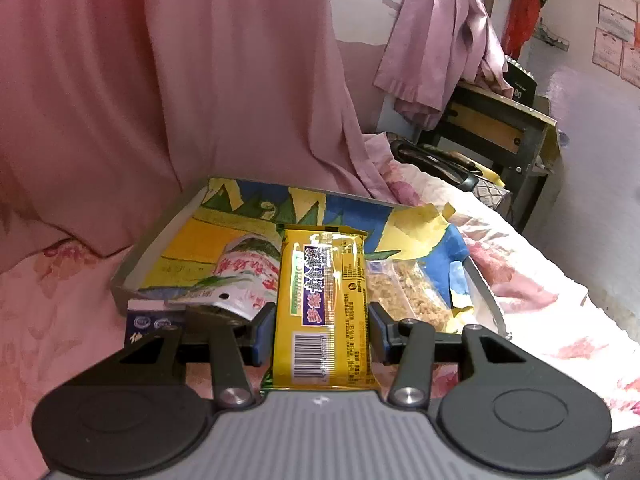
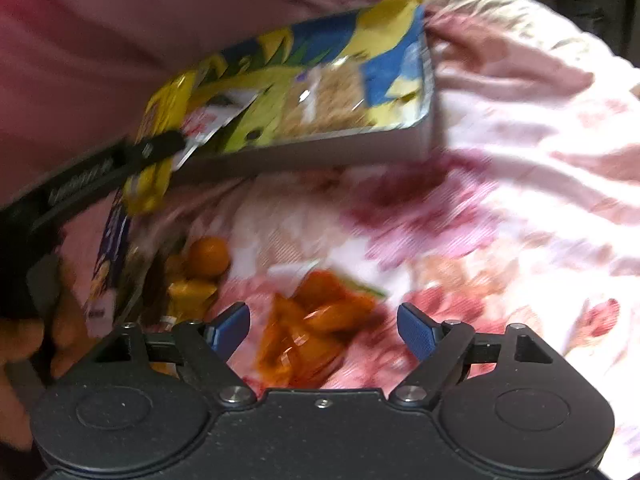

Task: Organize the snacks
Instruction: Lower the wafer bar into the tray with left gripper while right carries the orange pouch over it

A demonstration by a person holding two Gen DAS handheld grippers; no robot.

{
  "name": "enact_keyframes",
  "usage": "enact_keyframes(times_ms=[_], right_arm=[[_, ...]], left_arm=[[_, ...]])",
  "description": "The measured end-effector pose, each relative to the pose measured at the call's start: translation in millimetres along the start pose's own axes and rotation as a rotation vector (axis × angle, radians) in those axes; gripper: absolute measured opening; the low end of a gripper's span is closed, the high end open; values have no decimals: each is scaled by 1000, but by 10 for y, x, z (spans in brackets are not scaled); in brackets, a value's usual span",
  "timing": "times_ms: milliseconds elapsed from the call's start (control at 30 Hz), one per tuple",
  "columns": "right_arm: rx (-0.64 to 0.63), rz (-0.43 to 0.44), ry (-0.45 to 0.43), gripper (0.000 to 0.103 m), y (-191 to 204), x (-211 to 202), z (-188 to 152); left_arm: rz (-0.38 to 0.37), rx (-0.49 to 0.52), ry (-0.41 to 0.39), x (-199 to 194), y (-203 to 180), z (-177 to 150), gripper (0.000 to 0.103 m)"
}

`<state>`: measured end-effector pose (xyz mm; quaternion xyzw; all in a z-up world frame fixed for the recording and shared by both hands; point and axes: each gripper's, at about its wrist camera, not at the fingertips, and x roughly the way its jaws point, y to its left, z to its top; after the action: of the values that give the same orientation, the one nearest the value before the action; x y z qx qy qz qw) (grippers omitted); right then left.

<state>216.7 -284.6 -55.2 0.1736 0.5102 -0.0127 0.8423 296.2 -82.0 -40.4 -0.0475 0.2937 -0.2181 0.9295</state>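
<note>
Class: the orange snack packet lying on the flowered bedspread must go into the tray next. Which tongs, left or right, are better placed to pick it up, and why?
Right. The right tongs stand open directly over the orange snack packet, while the left tongs are shut on the yellow snack bar at the tray.

left gripper [image 1: 322, 330]: had black linkage arms, silver pivot screws, blue pads, ribbed grey body | right gripper [image 2: 323, 330]: had black body, round side discs, silver screws, blue textured pads | left gripper's side seen from right wrist: white lettering, unreadable
</note>
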Motion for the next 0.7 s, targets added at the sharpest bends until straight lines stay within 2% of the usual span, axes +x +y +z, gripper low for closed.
enact_keyframes(times_ms=[100, 267, 300, 333, 467, 700], right_arm=[[33, 34, 48, 75, 25, 172, -1], [6, -28, 51, 63, 96, 388, -47], [-20, -54, 37, 50, 148, 372, -66], [-44, -60, 20, 45, 171, 354, -72], [-8, -31, -19, 44, 132, 292, -18], [-57, 59, -160, 44, 209, -102, 80]], left_arm=[[-5, -11, 1, 22, 1, 37, 52], [-4, -11, 15, 55, 13, 24, 52], [-2, -11, 16, 60, 16, 23, 52], [-1, -13, 17, 63, 20, 23, 52], [-2, -16, 13, 78, 24, 54, 52], [-4, -14, 5, 170, 16, 147, 52]])
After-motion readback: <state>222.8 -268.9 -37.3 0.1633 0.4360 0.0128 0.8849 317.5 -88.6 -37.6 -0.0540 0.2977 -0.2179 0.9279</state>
